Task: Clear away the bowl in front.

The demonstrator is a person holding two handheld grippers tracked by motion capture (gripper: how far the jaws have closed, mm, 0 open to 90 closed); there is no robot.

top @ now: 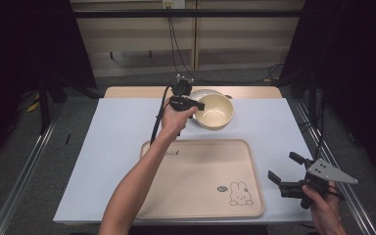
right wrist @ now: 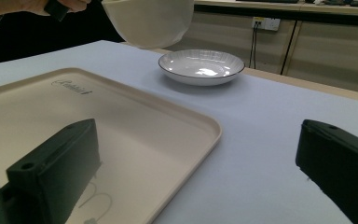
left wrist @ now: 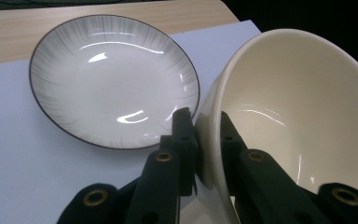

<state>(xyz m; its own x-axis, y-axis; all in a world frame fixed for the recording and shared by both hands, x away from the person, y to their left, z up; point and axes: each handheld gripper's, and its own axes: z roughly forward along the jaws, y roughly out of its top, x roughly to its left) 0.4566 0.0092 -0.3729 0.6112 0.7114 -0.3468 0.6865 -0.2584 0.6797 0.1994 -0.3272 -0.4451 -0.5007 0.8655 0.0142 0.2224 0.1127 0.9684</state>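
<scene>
High view: a person's left hand (top: 175,120) reaches across a pale blue mat (top: 112,142) with the left gripper (top: 196,105), its jaws clamped on the near-left rim of a cream bowl (top: 215,111). A white plate (top: 200,92) peeks out just behind the bowl. A beige tray (top: 200,178) with a rabbit drawing (top: 239,193) lies on the person's side of those fingers. The right gripper (top: 280,169) is held off the tray's right edge, jaws spread apart with nothing between them.

Left gripper view: one finger (left wrist: 182,135) sits outside the bowl (left wrist: 303,112) wall, the other inside, pinching the rim. The grey-streaked, dark-rimmed plate (left wrist: 112,79) lies beyond the fingertips, to their left.

Right gripper view: the two jaws stand wide apart; the tray (right wrist: 135,135) corner lies between them, the plate (right wrist: 200,66) far ahead, and the bowl (right wrist: 147,21) is lifted clear of the mat.
</scene>
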